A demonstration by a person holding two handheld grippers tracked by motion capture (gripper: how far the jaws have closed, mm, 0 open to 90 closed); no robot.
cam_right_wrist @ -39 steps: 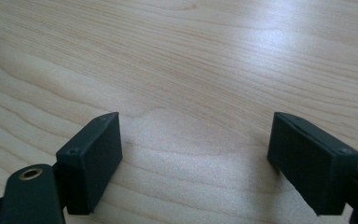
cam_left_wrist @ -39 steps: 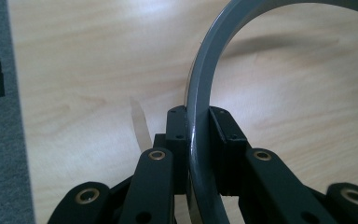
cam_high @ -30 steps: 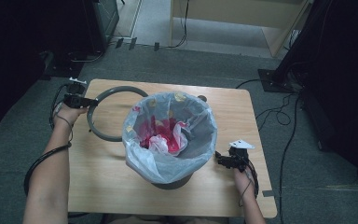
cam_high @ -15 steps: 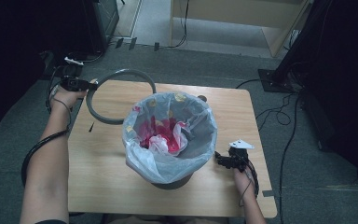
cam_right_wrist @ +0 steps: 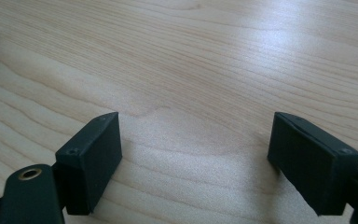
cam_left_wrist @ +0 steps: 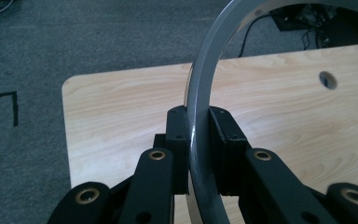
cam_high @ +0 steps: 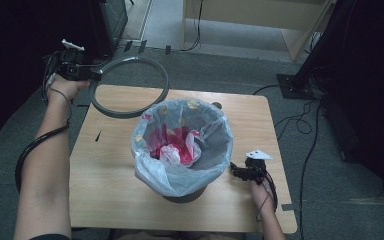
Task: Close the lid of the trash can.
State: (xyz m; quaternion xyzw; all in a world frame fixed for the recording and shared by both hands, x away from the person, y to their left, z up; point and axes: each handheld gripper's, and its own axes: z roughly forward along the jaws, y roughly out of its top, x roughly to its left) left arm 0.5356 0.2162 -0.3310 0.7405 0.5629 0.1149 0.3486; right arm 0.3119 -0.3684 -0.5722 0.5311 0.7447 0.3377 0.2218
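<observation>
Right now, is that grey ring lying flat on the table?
No, the left gripper holds the grey ring up in the air, beyond the far left corner of the table.

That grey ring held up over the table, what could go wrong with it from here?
The left gripper pinches the grey ring at one narrow spot on its band, so it might swivel or slip. Swinging over, it could snag the loose bag lining the bin. The right gripper rests open, not steadying the bin.
</observation>
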